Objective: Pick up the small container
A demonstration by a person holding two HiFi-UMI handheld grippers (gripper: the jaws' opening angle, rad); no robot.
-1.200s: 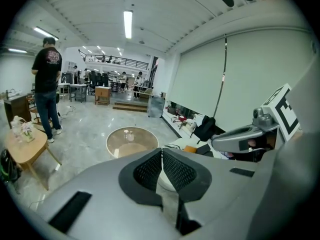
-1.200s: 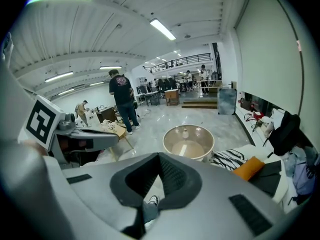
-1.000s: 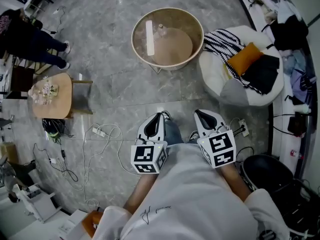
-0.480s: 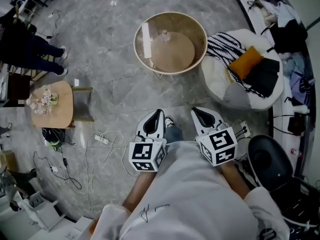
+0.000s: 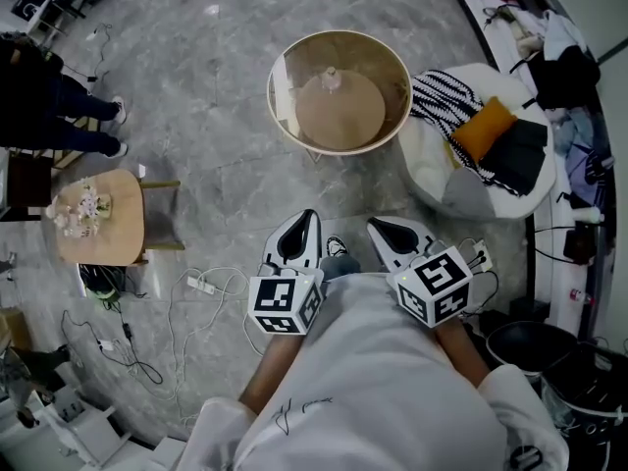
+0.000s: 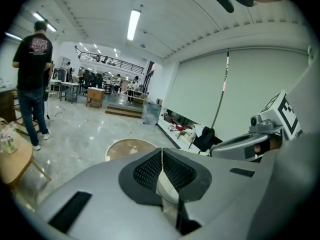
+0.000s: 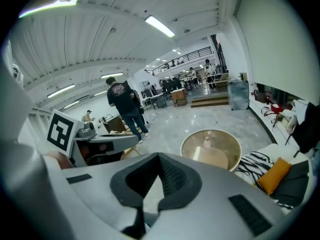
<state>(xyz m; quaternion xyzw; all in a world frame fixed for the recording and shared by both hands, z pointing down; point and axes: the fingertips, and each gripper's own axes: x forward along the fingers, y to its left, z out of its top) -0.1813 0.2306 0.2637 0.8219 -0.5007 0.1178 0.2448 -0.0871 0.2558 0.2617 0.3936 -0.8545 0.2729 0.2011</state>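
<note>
Two grippers are hovering side by side just in front of the person's white shirt, and neither is carrying anything. The left gripper (image 5: 306, 222) is showing its jaws pressed together with nothing between them. The right gripper (image 5: 379, 227) is doing the same, fully closed on nothing.

Well ahead of both, a round counter (image 5: 402, 72) with a pale rim is standing on the marble floor (image 5: 196, 116). The small container (image 5: 331, 77) is sitting upright on it, toward the side farthest from the grippers and well apart from both.

Ahead and to the right of the right gripper, a white beanbag (image 5: 427, 165) is carrying a striped cloth (image 5: 437, 81) and an orange cushion (image 5: 481, 126). Off to the left gripper's left, a power strip (image 5: 201, 285) is lying among loose cables on the floor. Beyond it a low wooden counter (image 5: 108, 238) is bearing flowers (image 5: 78, 204). Farther out, a person in dark clothes (image 5: 44, 96) is standing.
</note>
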